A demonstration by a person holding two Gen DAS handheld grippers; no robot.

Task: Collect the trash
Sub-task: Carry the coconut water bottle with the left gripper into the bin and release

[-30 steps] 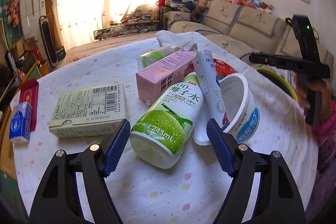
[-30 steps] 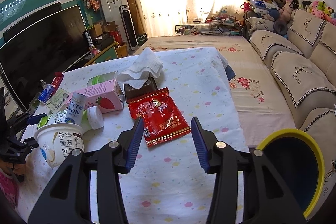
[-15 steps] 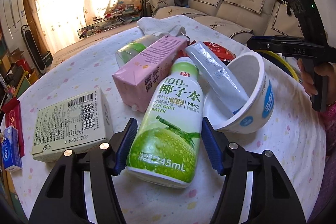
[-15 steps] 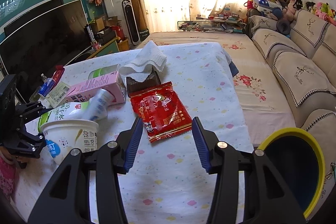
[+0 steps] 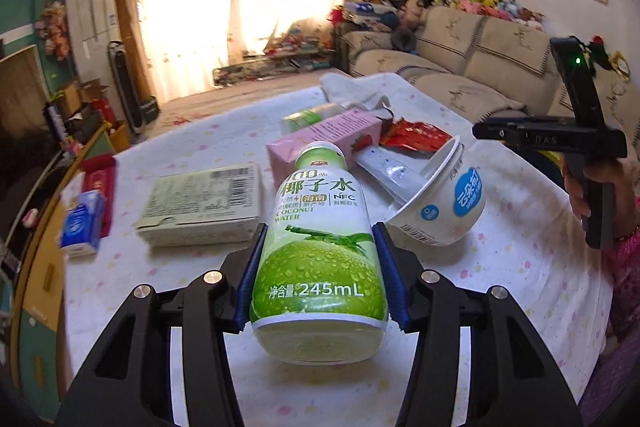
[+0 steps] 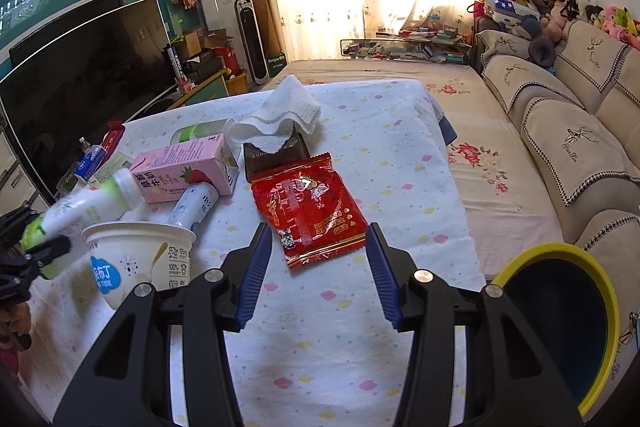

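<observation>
My left gripper is shut on a green coconut water bottle and holds it lifted above the table; the bottle also shows blurred in the right wrist view. Behind it lie a white pudding cup with a white tube in it, a pink milk carton and a pale green box. My right gripper is open and empty, just short of a red snack wrapper on the table. A yellow-rimmed bin stands at the table's right.
A white tissue lies over a dark wrapper further back. A blue packet and a red box lie near the table's left edge. A sofa runs along the right, a TV on the left.
My left gripper moved in around the coconut water bottle, shut on it and lifted it. The pudding cup tipped and shifted. My right gripper barely moved.
</observation>
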